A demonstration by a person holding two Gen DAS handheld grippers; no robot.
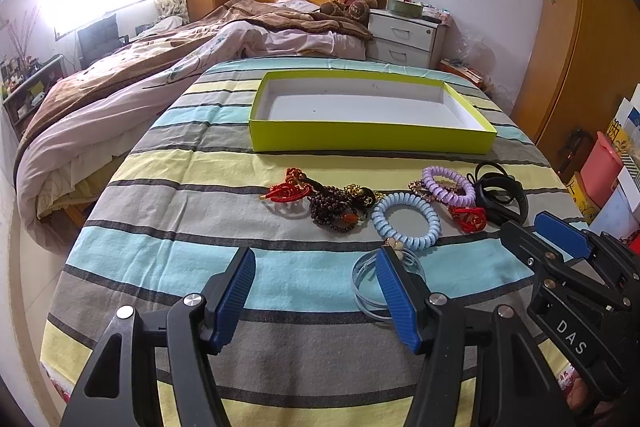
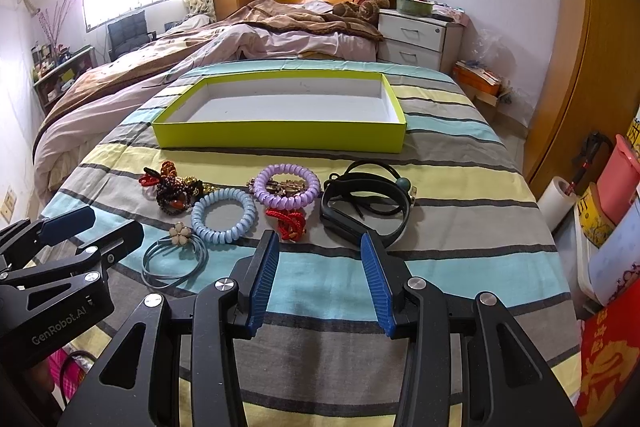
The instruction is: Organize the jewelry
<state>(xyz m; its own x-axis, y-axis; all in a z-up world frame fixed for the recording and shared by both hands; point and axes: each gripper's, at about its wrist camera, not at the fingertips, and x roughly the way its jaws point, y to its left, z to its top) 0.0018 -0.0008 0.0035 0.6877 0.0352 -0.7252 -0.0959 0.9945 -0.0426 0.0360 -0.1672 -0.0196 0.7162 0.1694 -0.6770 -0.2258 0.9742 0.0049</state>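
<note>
Striped cloth (image 2: pixel 460 163) in blue, yellow and grey covers the surface, with the unmade bed (image 2: pixel 224 43) beyond it. A lime-green box (image 2: pixel 280 135), white inside and holding nothing, lies at the far side, its long axis running left to right across both views. The jewelry sits in a loose row near the box's front wall, also strung left to right: a black band (image 2: pixel 360 207) with cords at the right end, a lilac coil bracelet (image 2: pixel 286 187), a pale blue coil bracelet (image 2: pixel 224 215) lying flat, red knotted cord (image 2: pixel 290 221) just in front of the lilac one, dark brown beads (image 1: pixel 336 205) at the left end, and thin clear hoops (image 2: pixel 172 261) with a small flower charm (image 2: pixel 179 233) nearest the grippers. Left gripper (image 1: pixel 316 299) and right gripper (image 2: pixel 320 283) hover side by side over the cloth, both pointing toward the box, jaws spread wide with nothing between them.
</note>
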